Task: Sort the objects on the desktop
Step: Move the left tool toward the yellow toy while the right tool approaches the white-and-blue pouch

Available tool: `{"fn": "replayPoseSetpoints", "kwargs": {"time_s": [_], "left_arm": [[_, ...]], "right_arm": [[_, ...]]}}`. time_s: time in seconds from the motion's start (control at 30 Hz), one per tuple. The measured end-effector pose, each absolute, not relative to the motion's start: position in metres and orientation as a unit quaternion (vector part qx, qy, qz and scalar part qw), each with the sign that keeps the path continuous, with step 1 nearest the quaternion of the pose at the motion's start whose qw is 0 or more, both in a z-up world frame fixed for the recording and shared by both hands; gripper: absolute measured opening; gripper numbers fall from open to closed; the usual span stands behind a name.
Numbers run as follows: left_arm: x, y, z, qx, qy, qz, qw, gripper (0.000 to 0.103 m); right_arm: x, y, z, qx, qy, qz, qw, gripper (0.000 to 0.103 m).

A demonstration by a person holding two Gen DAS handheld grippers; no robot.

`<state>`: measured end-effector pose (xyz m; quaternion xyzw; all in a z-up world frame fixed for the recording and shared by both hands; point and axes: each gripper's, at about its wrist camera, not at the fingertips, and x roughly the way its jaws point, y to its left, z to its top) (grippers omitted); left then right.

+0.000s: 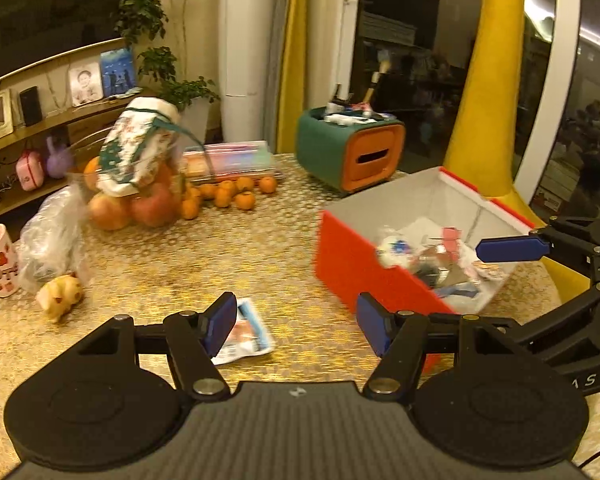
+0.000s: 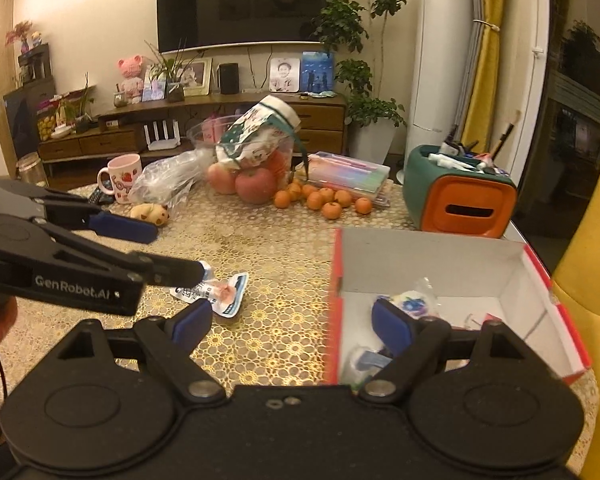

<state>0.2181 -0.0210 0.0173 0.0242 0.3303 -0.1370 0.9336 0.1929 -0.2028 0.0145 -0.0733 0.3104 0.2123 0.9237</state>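
Nearest the left-hand camera, the left gripper (image 1: 296,326) is held above the gold-patterned table (image 1: 260,252) with its blue-padded fingers spread wide and nothing between them. A small flat packet (image 1: 246,334), printed in white, blue and pink, is seen lying on the table just beneath and beside the left finger; whether it is touched cannot be told.

The right gripper (image 2: 292,322) is likewise held with its fingers parted and nothing grasped; its right finger is placed over the near corner of the red box (image 2: 540,268), its left finger over bare table. In this view the packet (image 2: 224,292) is seen left of the box, partly covered by the other gripper's finger.

The box (image 1: 348,252), red outside and white inside, is set to the right of the packet, and wrappers and small packets are seen inside it.

Farther back, a small yellow toy (image 2: 152,213), a pink mug (image 2: 120,178) and a crumpled clear bag (image 2: 168,178) are found on the left, a bowl of apples (image 2: 256,184) with loose oranges (image 2: 328,202) in the middle, and a green and orange holder (image 2: 460,196) with pens and brushes behind the box.
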Motion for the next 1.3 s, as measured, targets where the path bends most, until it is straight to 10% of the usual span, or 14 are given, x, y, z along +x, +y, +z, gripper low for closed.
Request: {"fn": "replayPoseSetpoints", "kwargs": {"time_s": [0.43,0.73,1.3], "left_arm": [[0.251,0.074,-0.029,0.015,0.351,-0.080,0.933,0.073],[0.277,0.125,-0.051,0.001,0.340,-0.048,0.939,0.101],[0.324,0.176,-0.084,0.010,0.340,0.004,0.940,0.102]], "right_arm": [[0.223,-0.131,-0.025,-0.089,0.320,0.225,0.916,0.088],[0.258,-0.103,-0.063,-0.093,0.344,0.218,0.909,0.090],[0.315,-0.069,-0.119,-0.092,0.388,0.221,0.890,0.090]]}}
